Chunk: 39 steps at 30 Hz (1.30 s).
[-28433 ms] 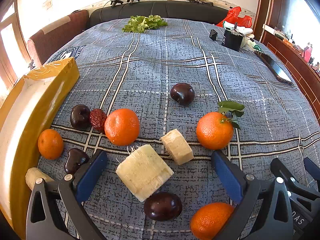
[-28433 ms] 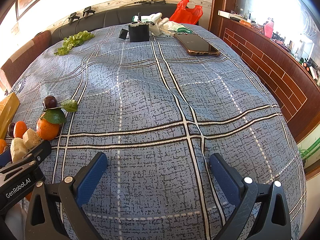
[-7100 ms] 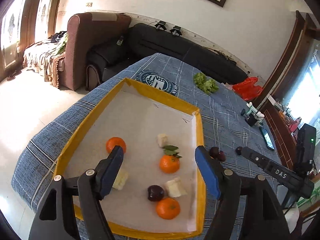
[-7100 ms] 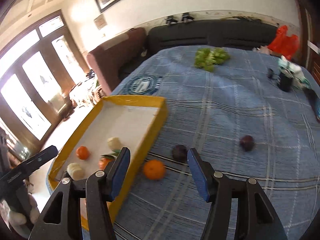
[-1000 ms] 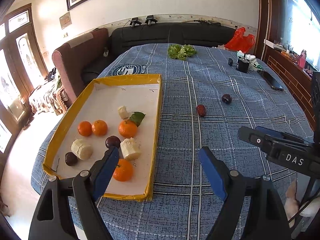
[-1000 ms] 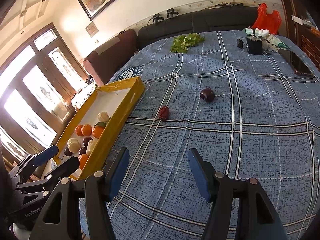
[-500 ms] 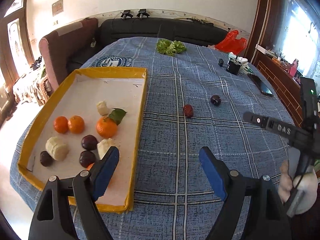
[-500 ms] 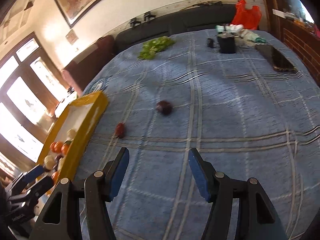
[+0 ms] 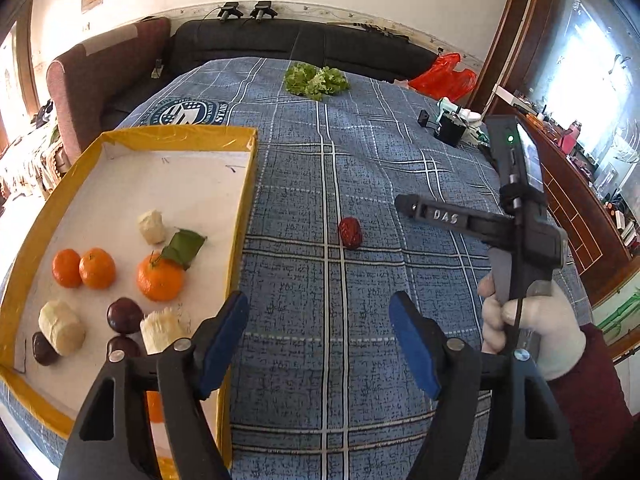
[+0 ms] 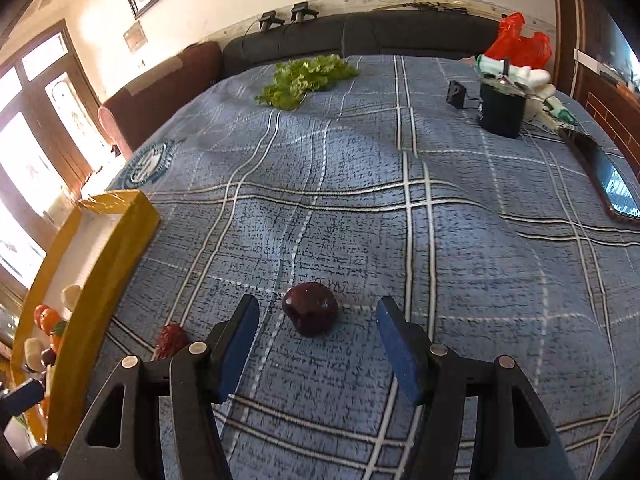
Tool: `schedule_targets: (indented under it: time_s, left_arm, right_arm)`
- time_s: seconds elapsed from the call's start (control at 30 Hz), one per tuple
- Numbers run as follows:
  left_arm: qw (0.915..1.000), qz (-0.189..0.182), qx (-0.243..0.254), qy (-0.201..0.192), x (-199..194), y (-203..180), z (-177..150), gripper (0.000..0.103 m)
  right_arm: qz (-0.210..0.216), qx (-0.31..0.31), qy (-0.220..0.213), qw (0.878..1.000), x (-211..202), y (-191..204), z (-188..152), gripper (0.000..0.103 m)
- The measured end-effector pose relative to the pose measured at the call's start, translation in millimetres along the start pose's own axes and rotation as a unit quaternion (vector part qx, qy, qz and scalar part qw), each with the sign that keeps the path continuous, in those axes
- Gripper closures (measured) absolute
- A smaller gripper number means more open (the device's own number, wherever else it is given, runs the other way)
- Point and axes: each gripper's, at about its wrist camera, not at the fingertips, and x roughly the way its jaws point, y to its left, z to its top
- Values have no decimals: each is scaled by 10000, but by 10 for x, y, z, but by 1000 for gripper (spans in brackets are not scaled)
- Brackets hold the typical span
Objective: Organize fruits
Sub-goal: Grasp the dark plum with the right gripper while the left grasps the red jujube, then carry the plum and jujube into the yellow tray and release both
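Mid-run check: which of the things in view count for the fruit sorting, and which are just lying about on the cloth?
Part of the job:
- dark plum on the cloth, between the closing, not yet touching right gripper fingers
- red date, loose on the cloth
- yellow tray holding the sorted fruit
- left gripper, closing on nothing

Lying about:
- lettuce
- phone
- black cup
- red bag

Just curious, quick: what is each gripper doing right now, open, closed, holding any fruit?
Left gripper: open, closing, empty; only tablecloth between its fingers.
Right gripper: open, closing around the dark plum, not touching it yet.
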Motion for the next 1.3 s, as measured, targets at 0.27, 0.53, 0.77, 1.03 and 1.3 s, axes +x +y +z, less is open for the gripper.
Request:
schedule_targets:
  time_s: [0.27,0.53,0.77,1.03,1.3]
  left_arm:
    - [9993,-29,302,204,427,-231,231,37]
    - [9969,13,570,540,956,-379,423,66]
    - [9961,176,663,557,1124,-420,406,85]
    - [9990,30,346,289,853,-337,401,85]
    - [9996,131,-162,-202,93,85,259,84]
  right_arm:
    - [145,107,-81,9998,-94,-68,-57,72]
    - [471,481,-394,9970,-462,-239,-240,71]
    - [573,591,-335,9960,-439,-295,-265,71]
    - [421,606,-367,9966,-405,-311,-268,71]
    - [278,585,-491,9967,-440,-283,-290,71]
